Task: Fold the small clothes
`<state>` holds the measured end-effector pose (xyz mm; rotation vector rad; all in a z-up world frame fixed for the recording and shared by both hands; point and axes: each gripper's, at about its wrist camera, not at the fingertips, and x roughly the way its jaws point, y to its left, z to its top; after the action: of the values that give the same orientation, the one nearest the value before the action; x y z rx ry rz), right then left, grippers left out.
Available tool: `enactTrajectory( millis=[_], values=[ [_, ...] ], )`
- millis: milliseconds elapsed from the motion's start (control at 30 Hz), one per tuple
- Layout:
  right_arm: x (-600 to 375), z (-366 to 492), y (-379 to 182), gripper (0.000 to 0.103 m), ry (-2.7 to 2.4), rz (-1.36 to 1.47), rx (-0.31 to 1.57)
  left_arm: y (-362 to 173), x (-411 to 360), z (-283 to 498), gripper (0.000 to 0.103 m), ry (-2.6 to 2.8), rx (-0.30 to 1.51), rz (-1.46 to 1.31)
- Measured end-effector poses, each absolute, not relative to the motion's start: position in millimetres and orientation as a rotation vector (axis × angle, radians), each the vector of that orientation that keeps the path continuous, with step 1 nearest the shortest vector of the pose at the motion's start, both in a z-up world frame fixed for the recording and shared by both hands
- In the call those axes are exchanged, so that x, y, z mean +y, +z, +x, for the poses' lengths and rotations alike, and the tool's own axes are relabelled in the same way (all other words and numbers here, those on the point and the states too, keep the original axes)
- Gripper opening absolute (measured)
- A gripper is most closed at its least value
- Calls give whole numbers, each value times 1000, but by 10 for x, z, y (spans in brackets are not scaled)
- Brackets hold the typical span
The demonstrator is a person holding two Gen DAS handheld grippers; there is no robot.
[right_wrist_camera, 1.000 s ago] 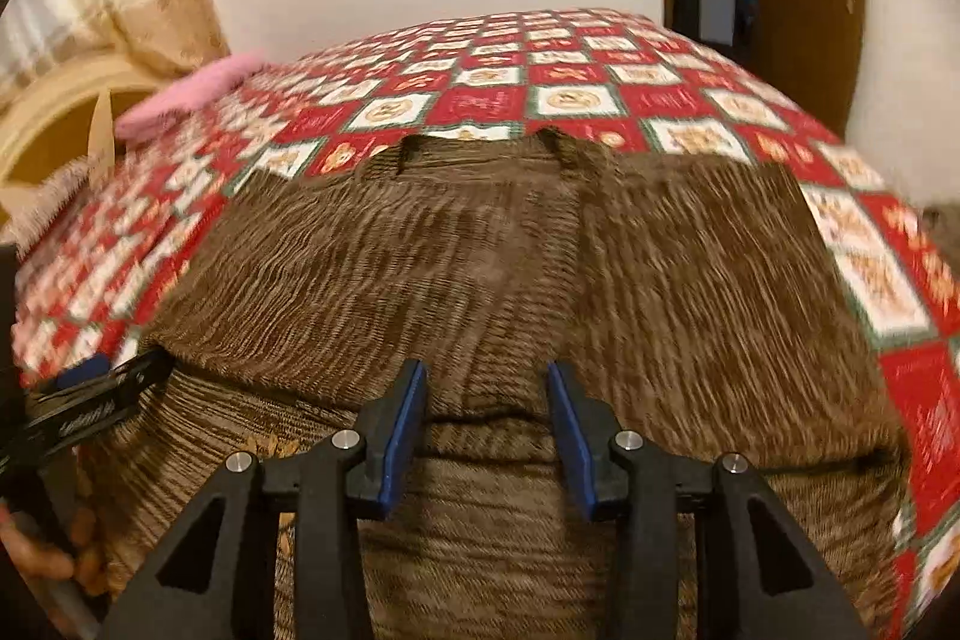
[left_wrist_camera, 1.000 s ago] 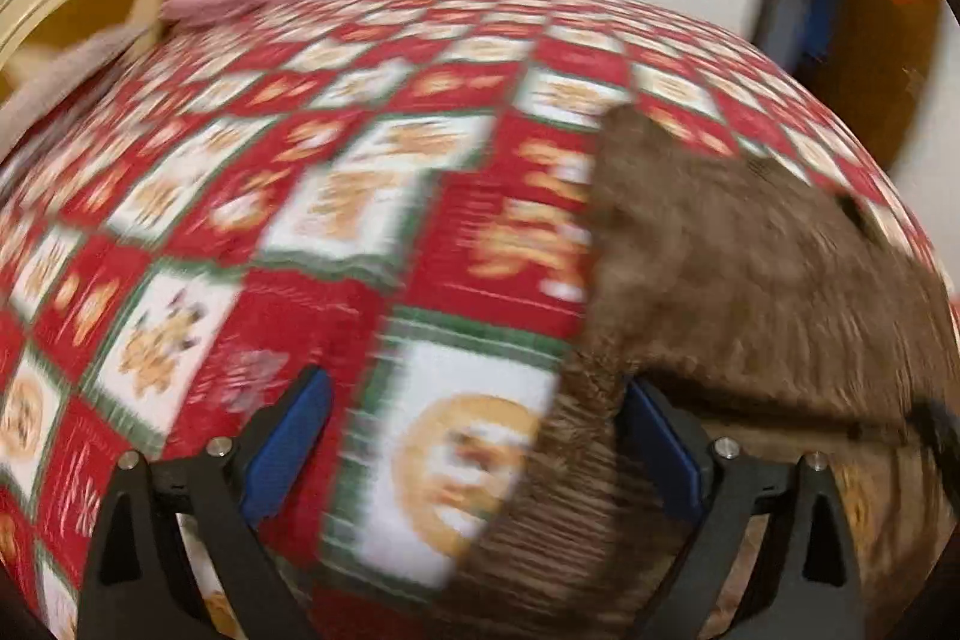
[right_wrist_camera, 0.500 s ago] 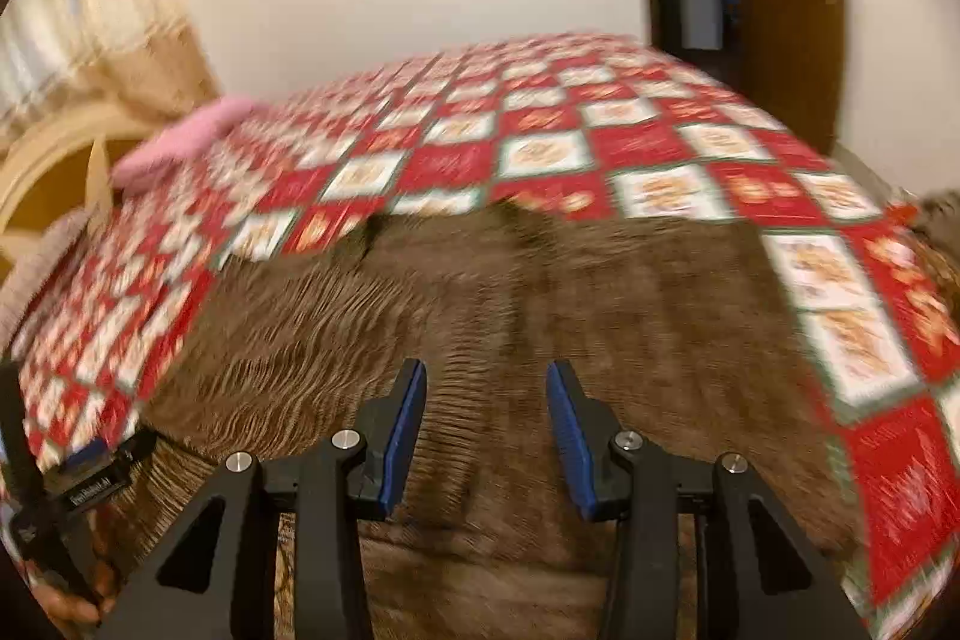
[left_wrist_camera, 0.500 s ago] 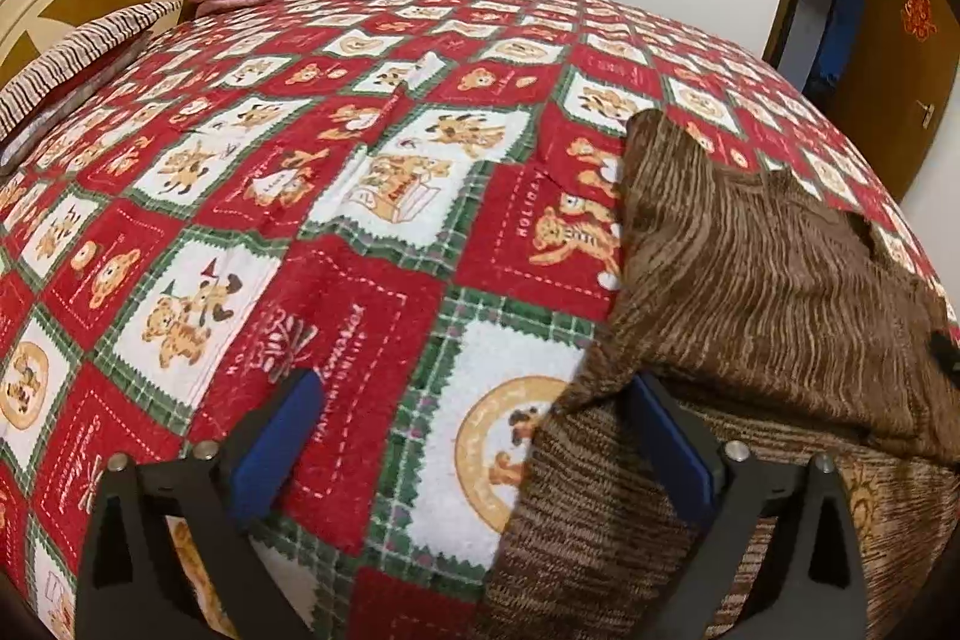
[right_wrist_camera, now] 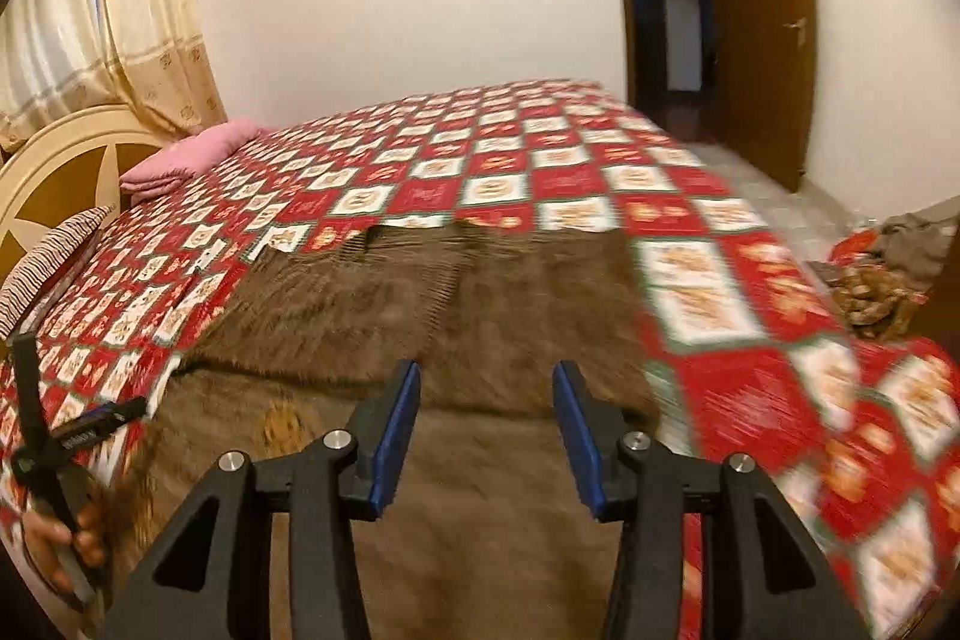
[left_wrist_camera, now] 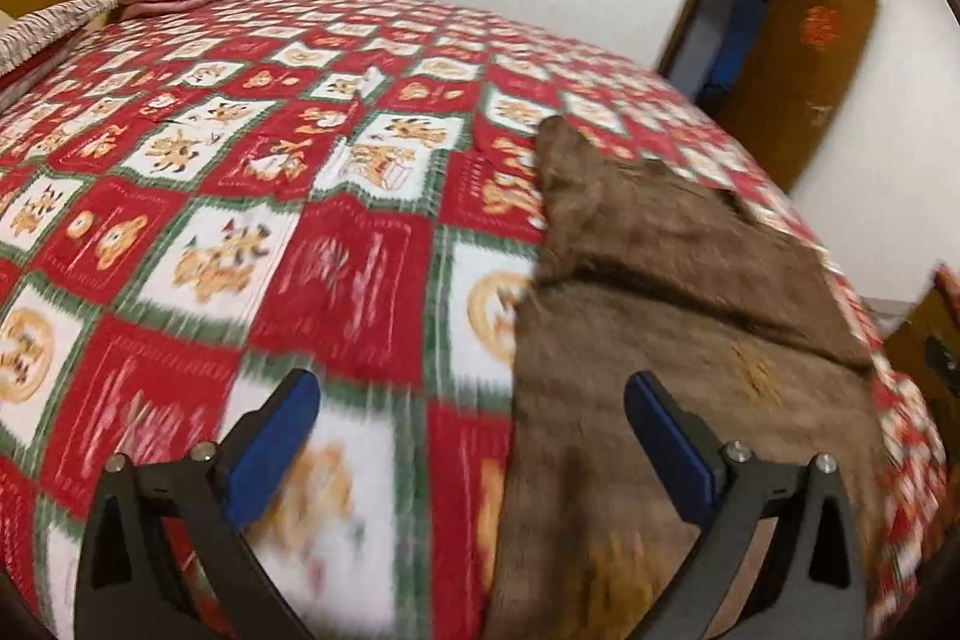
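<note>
A brown knit garment (left_wrist_camera: 672, 316) lies flat on the red patterned bedspread (left_wrist_camera: 240, 232), its top part folded down over the lower part. My left gripper (left_wrist_camera: 471, 403) is open above the garment's left edge, nothing between its fingers. In the right wrist view the same garment (right_wrist_camera: 420, 328) spreads below my right gripper (right_wrist_camera: 486, 406), whose jaws are opening and hold nothing. The left gripper (right_wrist_camera: 90, 421) and the hand holding it show at that view's left edge.
A pink folded cloth (right_wrist_camera: 186, 154) and a striped pillow (right_wrist_camera: 48, 256) lie by the headboard (right_wrist_camera: 54, 160). A pile of clothes (right_wrist_camera: 876, 292) sits beyond the bed's right side. An open wooden door (right_wrist_camera: 756, 22) stands behind.
Both grippers have pulled back and risen from the garment, so more of the bed and room shows. The right jaws have widened slightly. The garment stays folded.
</note>
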<state>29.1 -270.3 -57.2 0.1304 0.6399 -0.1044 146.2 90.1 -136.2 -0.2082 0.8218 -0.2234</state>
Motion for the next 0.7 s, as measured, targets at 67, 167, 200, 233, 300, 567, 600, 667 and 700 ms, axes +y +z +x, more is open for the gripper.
enactTrajectory(
  millis=[67,167,200,233,300,567,600,667,700],
  values=[
    [-2829,16,-532,48,-124,134,639,-1280,999,1268,103,-287,821,-196],
    [-3030,-353,-483,49,-141,161,663,-1167,1133,1000,103,-338,792,-155],
    [-3090,-489,-479,51,-148,170,667,-1143,1159,933,103,-343,786,-145],
    [-3122,-580,-485,52,-152,176,669,-1115,1187,832,103,-355,779,-135],
    [-3162,-721,-525,58,-151,194,678,-1107,1198,718,103,-371,778,-128],
    [-3005,-1002,-1002,58,-32,230,860,-1285,970,256,103,-466,839,-40],
    [-2950,-1020,-1074,58,-19,226,885,-1310,953,233,103,-470,851,-35],
    [-2820,-1058,-1215,58,-13,197,945,-1365,911,169,103,-480,880,-31],
    [-2781,-1075,-1273,58,-15,189,973,-1376,907,132,103,-485,885,-30]
  ],
)
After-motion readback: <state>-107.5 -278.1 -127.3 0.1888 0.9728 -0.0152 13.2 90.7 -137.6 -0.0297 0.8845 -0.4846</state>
